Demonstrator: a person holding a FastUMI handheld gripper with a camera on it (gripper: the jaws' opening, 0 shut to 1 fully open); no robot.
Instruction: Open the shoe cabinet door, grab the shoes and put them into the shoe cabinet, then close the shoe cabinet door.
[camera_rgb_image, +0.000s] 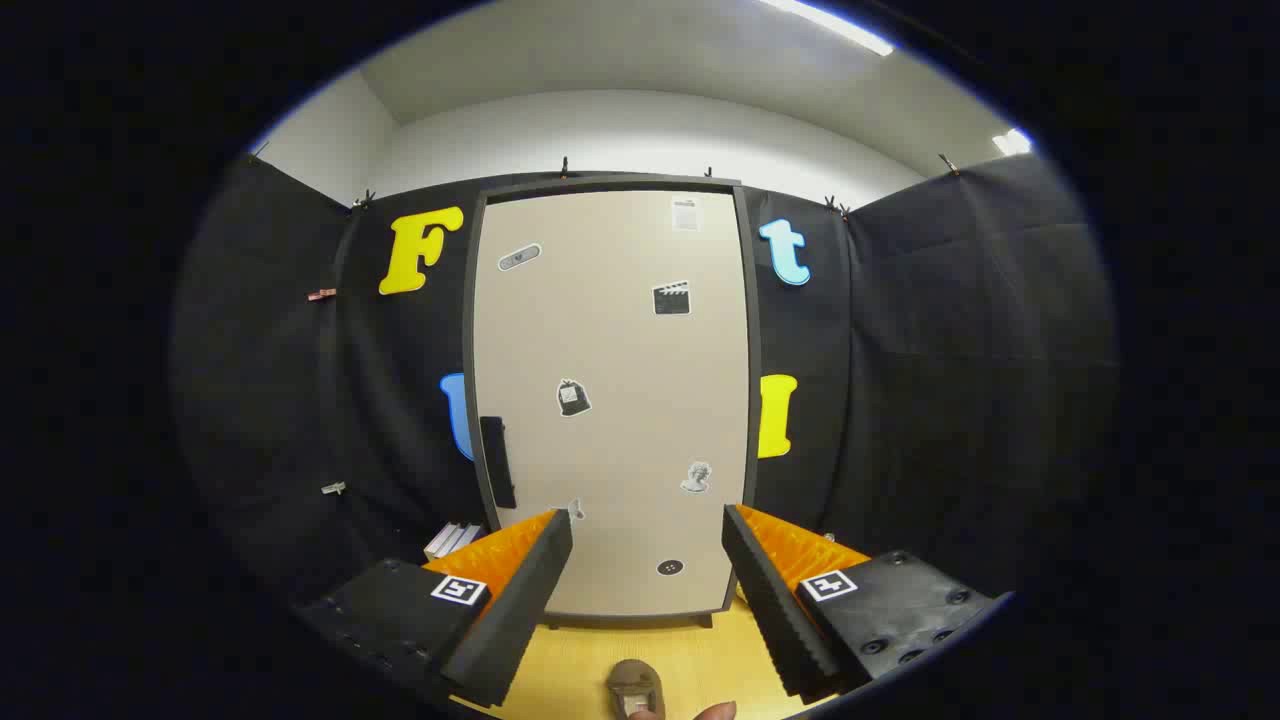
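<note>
While fingers stood apart, gripping nothing, tall beige shoe cabinet with dark frame stayed shut beyond them; brown shoe lay on yellow wooden surface between fingers.

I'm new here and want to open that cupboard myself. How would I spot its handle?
Start with the tall beige cabinet door standing against the black cloth wall, beyond the open gripper. Look along the door's left edge, a little below mid-height, for the handle. It is a dark upright bar, long and plain, unlike the small picture stickers scattered over the door.
</note>
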